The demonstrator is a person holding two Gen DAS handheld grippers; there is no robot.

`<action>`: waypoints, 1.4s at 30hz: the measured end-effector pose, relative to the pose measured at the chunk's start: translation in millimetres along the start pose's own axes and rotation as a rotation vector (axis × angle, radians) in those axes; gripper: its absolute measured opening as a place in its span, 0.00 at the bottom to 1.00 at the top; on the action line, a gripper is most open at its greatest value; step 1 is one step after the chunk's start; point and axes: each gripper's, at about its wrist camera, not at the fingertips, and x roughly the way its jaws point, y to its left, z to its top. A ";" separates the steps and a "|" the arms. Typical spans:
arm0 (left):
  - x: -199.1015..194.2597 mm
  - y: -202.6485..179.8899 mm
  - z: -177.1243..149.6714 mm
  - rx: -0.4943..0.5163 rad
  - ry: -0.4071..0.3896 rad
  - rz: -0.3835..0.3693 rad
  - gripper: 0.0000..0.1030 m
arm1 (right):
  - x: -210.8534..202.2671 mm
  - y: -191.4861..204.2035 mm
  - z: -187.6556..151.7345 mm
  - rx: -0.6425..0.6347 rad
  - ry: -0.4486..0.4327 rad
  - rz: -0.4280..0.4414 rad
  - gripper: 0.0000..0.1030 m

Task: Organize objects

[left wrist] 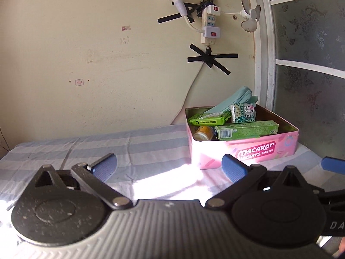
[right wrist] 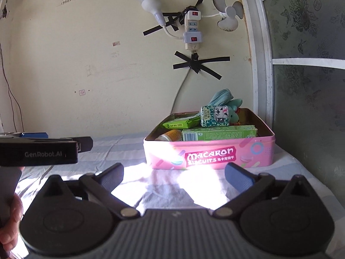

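Left claw [left wrist: 169, 167]: standing wide apart, blue ribbed pads [left wrist: 105, 167] spread to either side, nothing lying between them, hovering over the striped bedsheet [left wrist: 86, 149]
Right claw [right wrist: 174, 177]: gaping just as wide, blue pads [right wrist: 238, 178] holding nothing, hanging over the sunlit patch of sheet in front of the tin
Pink rectangular biscuit tin with "Macaron" lettering [right wrist: 210, 154]: sitting lidless on the bed, near the wall and just beside the white door frame, a little beyond both claws and touched by neither
Long green cardboard box [right wrist: 218, 132]: lying along the tin's front wall, barcode end facing left
Flat bright green packet [left wrist: 208, 118]: leaning in the back left part of the tin, partly over the can
Small yellow can [left wrist: 202, 132]: lying on its side in the tin's left front corner, pale end facing outward
Small patterned teal-and-white box [right wrist: 214, 116]: resting tilted on top of the long green box
Pale teal fabric pouch [left wrist: 235, 98]: sticking up out of the back of the tin, leaning against the other contents
Light blue and grey striped bedsheet: covering the bed, wrinkling and glaring white where sunlight is falling
Cream wall [left wrist: 86, 43]: carrying a white power strip [left wrist: 210, 24] fixed with crossed black tape, a white bulb and a small white fan plugged in
Seen from the right wrist: black body of the left claw's handle crossing the left edge, a hand [right wrist: 10, 222] showing beneath it
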 end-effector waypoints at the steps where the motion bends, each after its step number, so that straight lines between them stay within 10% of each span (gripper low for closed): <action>1: -3.6 0.5 -1.4 -0.004 0.002 0.003 1.00 | -5.3 1.1 -2.0 0.000 -0.007 0.007 1.00; 42: 82.8 -4.1 -7.2 0.031 0.171 -0.056 1.00 | 77.8 -24.8 -9.0 0.099 0.093 -0.094 1.00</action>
